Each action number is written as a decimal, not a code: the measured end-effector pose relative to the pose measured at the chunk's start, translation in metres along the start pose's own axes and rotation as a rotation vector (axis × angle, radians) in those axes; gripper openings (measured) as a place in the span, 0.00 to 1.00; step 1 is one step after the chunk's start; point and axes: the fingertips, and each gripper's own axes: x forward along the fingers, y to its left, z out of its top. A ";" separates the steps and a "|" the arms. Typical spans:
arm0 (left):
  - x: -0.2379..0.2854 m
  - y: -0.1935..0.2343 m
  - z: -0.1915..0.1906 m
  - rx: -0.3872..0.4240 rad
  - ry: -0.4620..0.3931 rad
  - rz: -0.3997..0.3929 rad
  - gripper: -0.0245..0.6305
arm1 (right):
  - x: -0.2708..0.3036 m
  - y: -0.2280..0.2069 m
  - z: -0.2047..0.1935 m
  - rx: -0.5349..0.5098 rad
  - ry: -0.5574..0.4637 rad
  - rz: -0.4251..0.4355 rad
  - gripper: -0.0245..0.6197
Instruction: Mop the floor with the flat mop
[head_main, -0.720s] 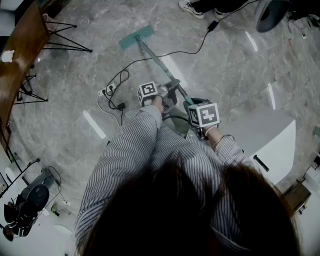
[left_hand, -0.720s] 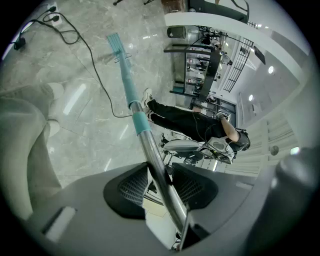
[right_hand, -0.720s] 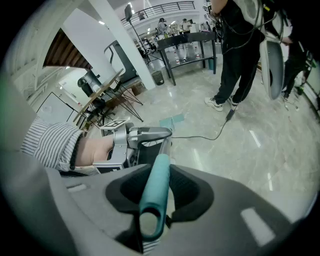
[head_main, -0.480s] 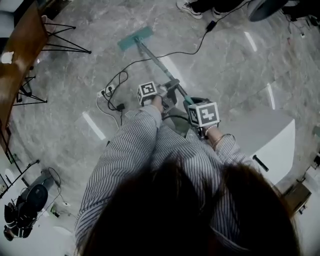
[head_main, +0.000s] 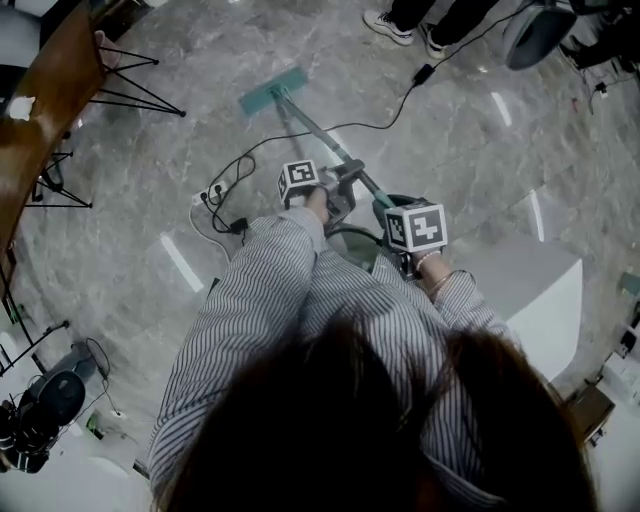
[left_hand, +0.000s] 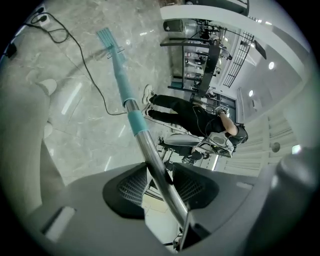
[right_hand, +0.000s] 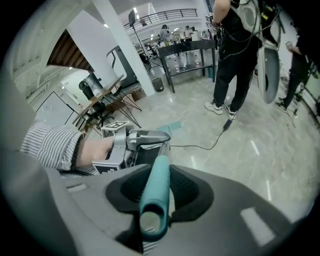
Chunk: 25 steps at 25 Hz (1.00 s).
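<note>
The flat mop has a teal head lying on the grey marble floor and a metal pole with teal sleeves slanting back toward me. My left gripper is shut on the pole's steel stretch; the teal head shows far along it. Farther up the handle, my right gripper is shut on the teal end grip. The left gripper appears ahead of it in the right gripper view.
A black cable and a power strip lie on the floor close to the mop. A person's shoes stand beyond. A wooden table with black legs is at left, a white block at right.
The mop head has slid slightly farther away and to the right on the floor. Both grippers keep their hold on the pole.
</note>
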 end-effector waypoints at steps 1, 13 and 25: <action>0.002 -0.003 0.003 0.006 0.010 0.006 0.28 | 0.001 -0.002 0.004 -0.003 0.002 0.000 0.21; 0.001 -0.043 0.133 -0.009 -0.004 -0.019 0.28 | 0.066 0.017 0.120 -0.082 0.095 0.010 0.21; -0.038 -0.134 0.366 -0.027 -0.048 -0.010 0.28 | 0.165 0.091 0.342 -0.008 0.060 0.025 0.21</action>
